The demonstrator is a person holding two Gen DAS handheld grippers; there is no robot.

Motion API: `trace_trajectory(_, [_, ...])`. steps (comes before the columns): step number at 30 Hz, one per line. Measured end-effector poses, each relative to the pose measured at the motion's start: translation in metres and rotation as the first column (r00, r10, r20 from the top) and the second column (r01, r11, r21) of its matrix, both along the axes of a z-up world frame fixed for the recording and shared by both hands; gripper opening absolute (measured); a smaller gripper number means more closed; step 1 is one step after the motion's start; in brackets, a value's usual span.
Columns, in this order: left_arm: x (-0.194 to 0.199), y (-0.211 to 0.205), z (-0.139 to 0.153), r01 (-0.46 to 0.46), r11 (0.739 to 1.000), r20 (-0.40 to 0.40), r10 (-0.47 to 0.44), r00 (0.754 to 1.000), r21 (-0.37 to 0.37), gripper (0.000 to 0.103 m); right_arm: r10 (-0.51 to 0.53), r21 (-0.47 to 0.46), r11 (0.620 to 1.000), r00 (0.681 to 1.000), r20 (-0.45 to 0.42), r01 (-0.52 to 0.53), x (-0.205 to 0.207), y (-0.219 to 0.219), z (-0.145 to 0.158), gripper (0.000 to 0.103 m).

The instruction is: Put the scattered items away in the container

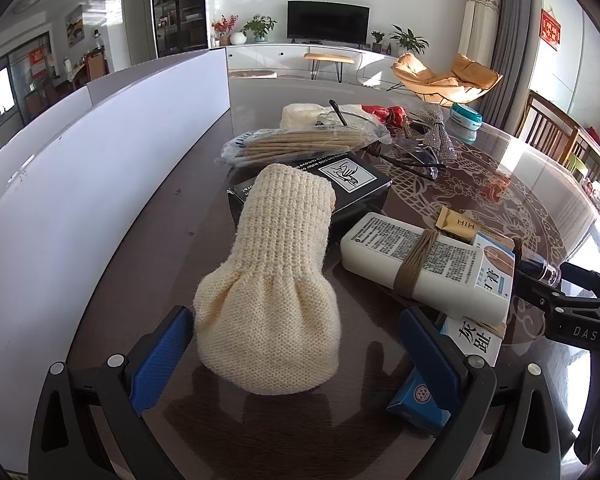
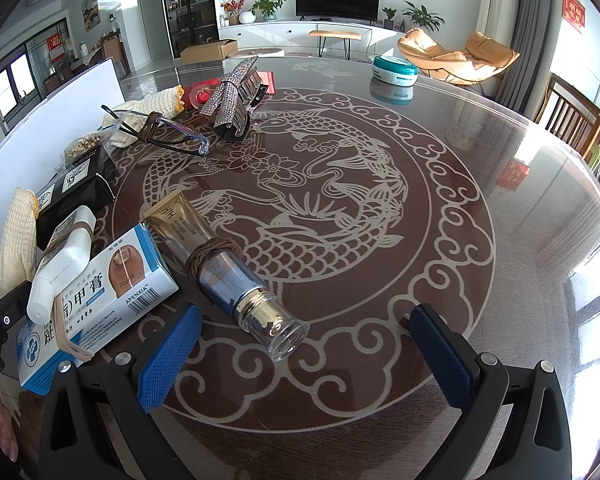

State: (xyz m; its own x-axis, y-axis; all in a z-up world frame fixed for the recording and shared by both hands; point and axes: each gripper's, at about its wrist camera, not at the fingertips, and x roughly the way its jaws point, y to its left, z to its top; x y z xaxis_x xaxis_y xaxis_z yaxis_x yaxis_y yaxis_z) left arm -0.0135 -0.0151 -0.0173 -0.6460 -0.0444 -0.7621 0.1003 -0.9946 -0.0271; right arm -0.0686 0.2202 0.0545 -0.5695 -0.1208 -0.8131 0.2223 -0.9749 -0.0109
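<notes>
The left hand-held gripper point(image 1: 296, 356) is wide open around the soft knitted sock point(image 1: 268, 280), which might slip out when squeezed.

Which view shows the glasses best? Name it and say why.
The right wrist view: the glasses lie whole and unobstructed on the table, both lenses and a brown cord around them visible. The left wrist view shows them far off, small, partly hidden behind the black box.

Knitted sock point(image 1: 266, 280) leans on the box point(image 1: 340, 184) — white tube point(image 1: 424, 260) just right, atop the carton point(image 2: 100, 292).
</notes>
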Motion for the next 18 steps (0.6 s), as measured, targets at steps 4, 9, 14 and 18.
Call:
trace_trajectory(4, [0.0005, 0.0003, 0.0003, 0.003, 1.000, -0.003, -0.003, 1.000, -0.006, 0.103, 0.000, 0.000, 1.000, 1.000, 0.000, 0.000, 0.0000, 0.0001, 0.0000, 0.103])
trace_trajectory(9, [0.0010, 0.0004, 0.0010, 0.002, 1.000, -0.004, -0.002, 1.000, -0.006, 0.103, 0.000, 0.000, 1.000, 1.000, 0.000, 0.000, 0.0000, -0.0001, 0.0000, 0.103])
trace_trajectory(14, [0.0009, -0.0010, 0.0012, -0.001, 1.000, -0.004, 0.001, 1.000, 0.003, 0.103, 0.000, 0.000, 1.000, 1.000, 0.000, 0.000, 0.0000, 0.0000, 0.0000, 0.103])
trace_trajectory(18, [0.0014, 0.0002, 0.0016, 0.003, 1.000, -0.007, -0.003, 1.000, -0.002, 0.103, 0.000, 0.000, 1.000, 1.000, 0.000, 0.000, 0.0000, -0.0002, 0.0000, 0.103])
